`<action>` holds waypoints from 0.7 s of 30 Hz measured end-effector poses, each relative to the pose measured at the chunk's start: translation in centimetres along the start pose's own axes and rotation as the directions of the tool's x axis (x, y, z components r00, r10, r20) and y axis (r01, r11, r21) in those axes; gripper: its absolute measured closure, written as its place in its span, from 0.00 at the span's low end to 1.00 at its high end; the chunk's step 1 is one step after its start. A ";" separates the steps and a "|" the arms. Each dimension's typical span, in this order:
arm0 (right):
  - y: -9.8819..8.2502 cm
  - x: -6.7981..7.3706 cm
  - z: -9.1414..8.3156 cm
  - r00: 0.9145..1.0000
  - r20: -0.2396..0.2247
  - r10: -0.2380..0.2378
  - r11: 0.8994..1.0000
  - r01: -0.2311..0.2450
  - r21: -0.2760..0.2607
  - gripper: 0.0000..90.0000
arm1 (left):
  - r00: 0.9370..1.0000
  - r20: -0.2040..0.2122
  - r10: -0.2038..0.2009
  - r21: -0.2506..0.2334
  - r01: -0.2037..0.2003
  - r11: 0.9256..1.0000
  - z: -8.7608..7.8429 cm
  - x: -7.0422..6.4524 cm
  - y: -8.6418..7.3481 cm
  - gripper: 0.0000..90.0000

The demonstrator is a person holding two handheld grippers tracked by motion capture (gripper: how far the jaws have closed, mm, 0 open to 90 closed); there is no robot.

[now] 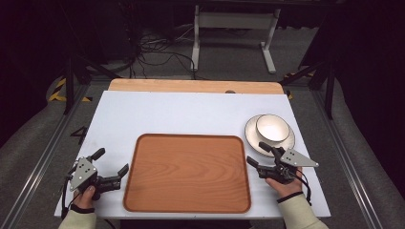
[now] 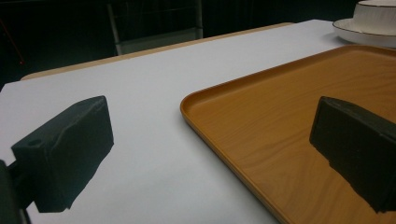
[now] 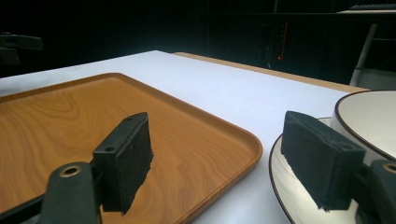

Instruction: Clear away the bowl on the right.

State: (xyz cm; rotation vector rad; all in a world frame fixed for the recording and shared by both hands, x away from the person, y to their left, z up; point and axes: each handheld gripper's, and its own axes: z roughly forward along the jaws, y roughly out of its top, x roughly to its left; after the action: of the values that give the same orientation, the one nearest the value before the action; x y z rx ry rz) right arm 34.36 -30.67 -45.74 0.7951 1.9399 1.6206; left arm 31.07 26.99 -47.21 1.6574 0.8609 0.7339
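White table covering (image 1: 191, 112) under a dark room carries a white bowl (image 1: 272, 128) with a thin dark rim, nested on a matching plate (image 1: 251, 136) at right of centre in the high view, just right of a wooden tray (image 1: 187, 172). Beside the plate, the right gripper (image 1: 259, 154) has its jaws spread wide, gripping nothing; its own view shows one pad over the plate's rim, the other over the tray. At lower left, the left gripper (image 1: 111, 161) gapes empty beside the tray.

1. Overhead light falls bright on the white table (image 1: 191, 112); the surrounding room stays dark.
2. Soft, short shadows lie beside the wooden tray (image 1: 187, 172).
3. The gripper views look slightly soft, and their near jaws are blurred.
4. Glare whitens the bowl (image 1: 272, 128).
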 end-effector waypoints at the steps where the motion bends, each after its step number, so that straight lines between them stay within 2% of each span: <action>1: 0.0 0.0 0.0 1.000 -0.002 0.000 1.000 0.000 -0.001 0.28 | 1.000 -0.001 -0.001 0.000 0.001 1.000 0.0 0.0 0.0 0.00; 10: 0.0 0.0 0.0 1.000 -0.009 -0.002 1.000 0.002 0.000 0.30 | 1.000 0.007 0.001 -0.004 -0.001 1.000 0.0 0.0 0.0 0.00; 21: 0.1 -0.1 0.1 1.000 -0.008 -0.014 1.000 0.014 -0.001 0.32 | 0.999 0.042 0.000 0.000 0.000 1.000 -0.1 0.0 0.0 0.00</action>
State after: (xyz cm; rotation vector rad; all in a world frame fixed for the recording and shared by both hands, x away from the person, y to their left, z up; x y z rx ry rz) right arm 34.47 -30.69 -45.70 0.7737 1.9457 1.6185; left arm 30.99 27.08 -47.16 1.6670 0.8312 0.6965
